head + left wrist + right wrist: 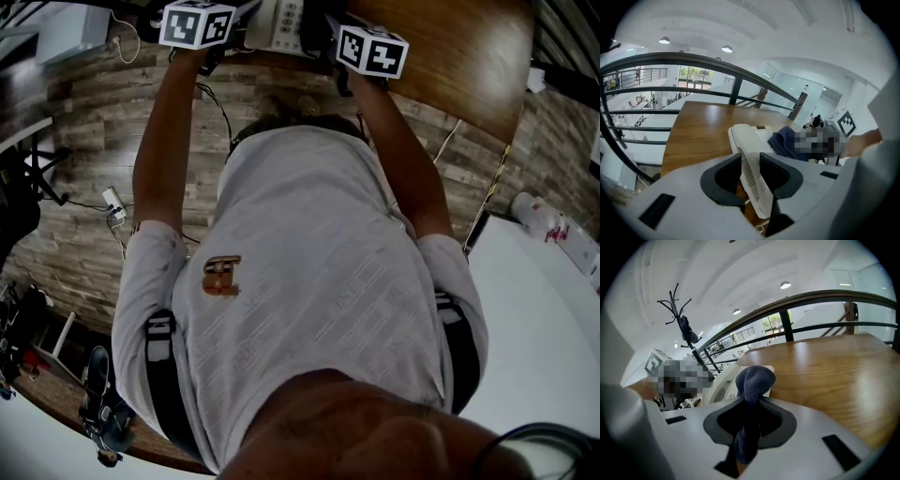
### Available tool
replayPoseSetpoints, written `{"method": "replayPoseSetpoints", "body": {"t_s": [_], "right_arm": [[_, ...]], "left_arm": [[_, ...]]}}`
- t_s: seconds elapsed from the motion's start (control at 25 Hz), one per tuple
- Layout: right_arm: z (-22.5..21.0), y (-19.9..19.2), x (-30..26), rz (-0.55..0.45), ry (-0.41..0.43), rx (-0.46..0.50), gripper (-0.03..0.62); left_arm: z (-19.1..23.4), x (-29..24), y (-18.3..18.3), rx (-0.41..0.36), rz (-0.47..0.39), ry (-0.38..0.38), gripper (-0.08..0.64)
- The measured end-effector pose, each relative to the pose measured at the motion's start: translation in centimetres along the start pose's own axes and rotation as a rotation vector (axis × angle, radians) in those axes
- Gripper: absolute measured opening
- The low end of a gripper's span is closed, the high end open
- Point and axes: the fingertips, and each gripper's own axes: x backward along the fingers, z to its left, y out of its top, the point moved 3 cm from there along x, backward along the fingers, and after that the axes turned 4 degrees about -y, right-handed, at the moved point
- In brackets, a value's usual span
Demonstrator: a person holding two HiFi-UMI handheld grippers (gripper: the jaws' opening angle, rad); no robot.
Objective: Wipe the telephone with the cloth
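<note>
A cream telephone sits on the wooden table, at the top of the head view between the two marker cubes. My left gripper is shut on the telephone's handset, which runs back toward the phone body. A dark blue cloth is pinched in my right gripper; its bunched end rests against the telephone. In the left gripper view the cloth lies on the phone's right side. In the head view the jaws are hidden behind the left cube and the right cube.
A dark metal railing runs behind the table's far edge. A coat stand rises at the left of the right gripper view. A white table with a bottle is at the right, and cables lie on the wooden floor.
</note>
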Motion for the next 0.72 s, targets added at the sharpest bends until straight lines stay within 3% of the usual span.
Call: {"method": "replayPoseSetpoints", "body": {"t_s": [0.24, 0.44, 0.6, 0.72], "right_arm": [[-0.9, 0.0, 2.1, -0.025, -0.028, 0.021, 0.072], [3.6, 0.3, 2.9, -0.051, 0.099, -0.004, 0.072], [8.3, -0.5, 2.5, -0.024, 0.225, -0.027, 0.072], [10.6, -1.5, 1.7, 0.013, 0.268, -0.038, 0.072]], "left_arm": [[-0.2, 0.0, 0.0, -0.001, -0.003, 0.001, 0.129], [-0.1, 0.0, 0.0, 0.000, -0.004, 0.001, 0.129], [0.1, -0.1, -0.2, 0.002, -0.003, -0.002, 0.129], [0.2, -0.2, -0.2, 0.002, 0.000, -0.008, 0.129]]}}
